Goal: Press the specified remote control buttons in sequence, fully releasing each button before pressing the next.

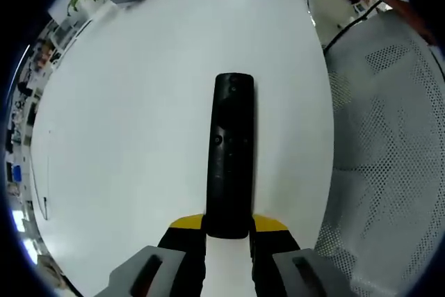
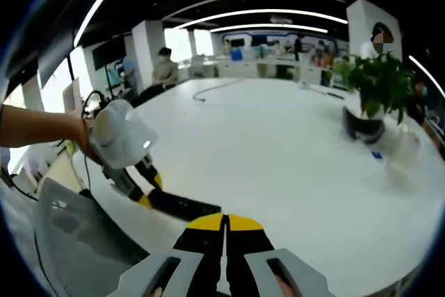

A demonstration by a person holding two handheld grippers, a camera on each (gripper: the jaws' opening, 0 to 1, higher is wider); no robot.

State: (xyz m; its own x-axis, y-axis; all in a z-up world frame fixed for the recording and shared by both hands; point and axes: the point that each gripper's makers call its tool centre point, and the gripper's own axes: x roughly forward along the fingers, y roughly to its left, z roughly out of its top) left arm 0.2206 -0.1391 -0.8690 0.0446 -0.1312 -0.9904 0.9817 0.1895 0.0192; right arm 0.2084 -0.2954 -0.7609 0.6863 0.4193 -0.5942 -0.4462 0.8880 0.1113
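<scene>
One white bench (image 1: 132,137) carries a black remote (image 1: 230,154), lying lengthwise straight ahead of the left tool (image 1: 228,226), whose yellow-tipped jaws clamp the remote's near end. The right tool (image 2: 224,224) hovers over the bench with jaws pressed together, the remote (image 2: 184,206) just beyond its tips, leftward.

Remote (image 1: 231,154): one, black, long and slim, with small dark buttons along its upper face (markings too small to read). Lies flat on the white tabletop (image 1: 125,144), face up, near the table's edge, one end clamped between the left gripper's (image 1: 228,231) yellow-tipped jaws. In the right gripper view it (image 2: 184,206) shows as a dark bar at the tabletop's near edge.
</scene>
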